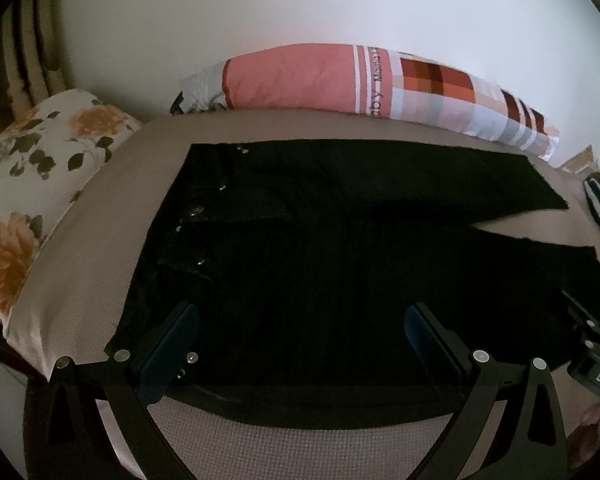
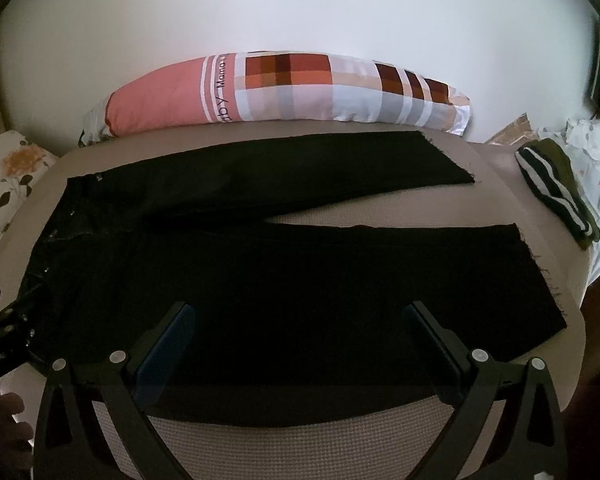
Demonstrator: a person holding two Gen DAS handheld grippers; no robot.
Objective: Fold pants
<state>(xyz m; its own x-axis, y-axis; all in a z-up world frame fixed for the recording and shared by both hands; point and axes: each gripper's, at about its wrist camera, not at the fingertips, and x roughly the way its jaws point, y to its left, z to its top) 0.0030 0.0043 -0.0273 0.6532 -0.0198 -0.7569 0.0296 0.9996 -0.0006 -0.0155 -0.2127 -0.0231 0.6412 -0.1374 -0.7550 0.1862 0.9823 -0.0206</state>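
Pants (image 2: 284,280) lie flat across mid-frame, long axis left–right, waistband left, hems right. Left gripper (image 1: 300,344) spread wide over the hip; right gripper (image 2: 300,344) spread wide over the near leg.

This is a bedroom in a home. A bed with a tan cover (image 2: 300,432) stands by a white wall (image 2: 300,12). A pink checked pillow (image 2: 284,88) and a flowery pillow (image 1: 48,152) lie on it. Striped clothes (image 2: 556,192) sit at one end.
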